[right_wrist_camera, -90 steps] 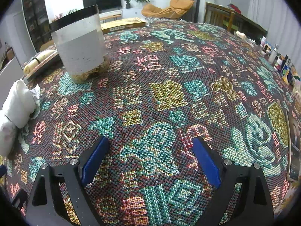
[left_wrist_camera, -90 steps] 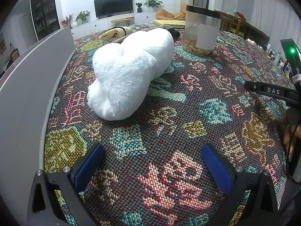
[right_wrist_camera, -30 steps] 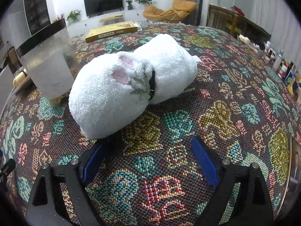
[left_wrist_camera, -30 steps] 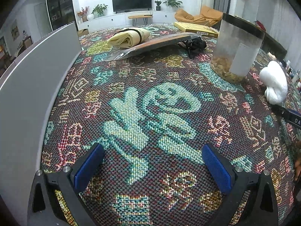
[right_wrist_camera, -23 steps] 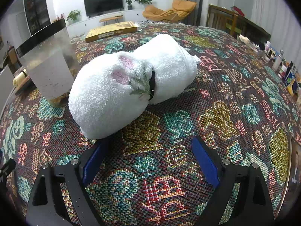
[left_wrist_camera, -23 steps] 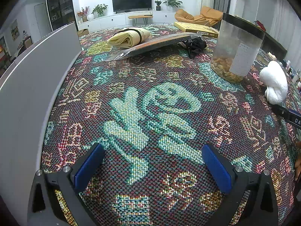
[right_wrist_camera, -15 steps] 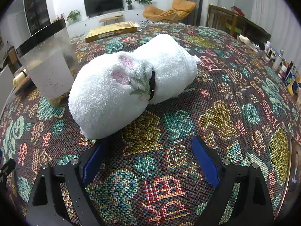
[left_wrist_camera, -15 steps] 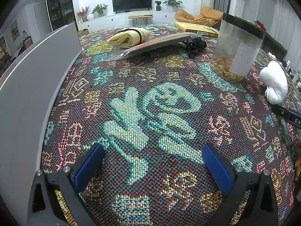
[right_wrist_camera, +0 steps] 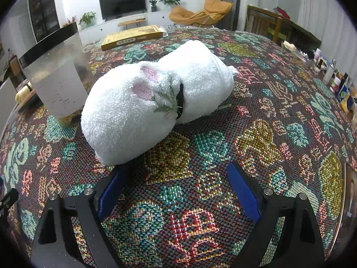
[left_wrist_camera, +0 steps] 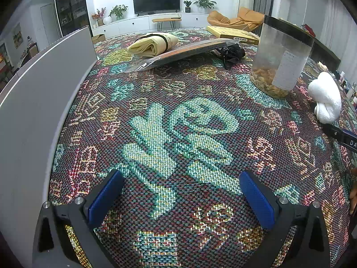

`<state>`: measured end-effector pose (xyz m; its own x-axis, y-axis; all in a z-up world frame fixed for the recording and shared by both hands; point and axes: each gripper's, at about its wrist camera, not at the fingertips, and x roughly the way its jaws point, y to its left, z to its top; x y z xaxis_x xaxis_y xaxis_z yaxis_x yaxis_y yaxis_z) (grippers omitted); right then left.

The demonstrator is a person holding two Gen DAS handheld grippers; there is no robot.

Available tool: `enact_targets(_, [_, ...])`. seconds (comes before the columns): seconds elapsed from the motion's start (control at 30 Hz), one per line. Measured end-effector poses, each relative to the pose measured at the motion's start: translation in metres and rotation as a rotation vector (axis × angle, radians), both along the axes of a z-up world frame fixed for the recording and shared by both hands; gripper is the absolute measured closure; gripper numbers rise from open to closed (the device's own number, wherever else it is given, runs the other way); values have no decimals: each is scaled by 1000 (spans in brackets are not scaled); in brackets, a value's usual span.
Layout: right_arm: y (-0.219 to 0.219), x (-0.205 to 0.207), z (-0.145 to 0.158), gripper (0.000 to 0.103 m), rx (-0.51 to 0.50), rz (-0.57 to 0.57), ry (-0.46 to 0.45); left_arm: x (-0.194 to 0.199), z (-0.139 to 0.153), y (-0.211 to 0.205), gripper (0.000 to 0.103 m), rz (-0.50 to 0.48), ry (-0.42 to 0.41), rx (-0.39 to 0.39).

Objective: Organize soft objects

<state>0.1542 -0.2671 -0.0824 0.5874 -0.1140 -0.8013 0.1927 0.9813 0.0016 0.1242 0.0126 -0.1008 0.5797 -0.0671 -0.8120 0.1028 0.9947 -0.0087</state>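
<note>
A white plush rabbit [right_wrist_camera: 156, 98] with pink ears and a green sprig lies on its side on the patterned tablecloth, just ahead of my right gripper [right_wrist_camera: 178, 187]. The right gripper is open and empty, its left fingertip close under the plush. The plush also shows far right in the left wrist view [left_wrist_camera: 325, 98]. My left gripper [left_wrist_camera: 180, 192] is open and empty over bare cloth, far from the plush.
A clear jar with a black lid [left_wrist_camera: 281, 55] [right_wrist_camera: 58, 71] stands left of the plush. A grey panel [left_wrist_camera: 33, 102] stands along the left. A cream roll [left_wrist_camera: 154, 43], a flat wrapped board [left_wrist_camera: 183, 51], a black bag [left_wrist_camera: 232, 52] and a yellow box [right_wrist_camera: 131, 36] lie at the back.
Over three seconds the plush went from before my left gripper to before my right one. In the last second nothing has visibly moved.
</note>
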Motion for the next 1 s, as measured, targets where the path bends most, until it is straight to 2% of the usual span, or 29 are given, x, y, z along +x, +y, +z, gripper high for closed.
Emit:
enact_targets(0.53, [1,0,0,11,0,0,0,-2,0,0,0,1,1,-4])
enact_targets(0.67, [-1,2,-1,11,0,0,0,0,0,3,0,3,18,-22])
enact_targets(0.73, [-3,3,-1,11,0,1,0,4,4,6,0,24,62,-46])
enact_targets(0.83, [-3,3,-1,11,2,1,-1,12,19,14,1,64,92,-125])
enact_targets(0.93, [1,-2,1,11,2,1,-2,28,55,16,0,66,-1,-111])
enact_targets(1.0, [1,-2,1,11,2,1,-2,53,85,19,0,71,-65,-90])
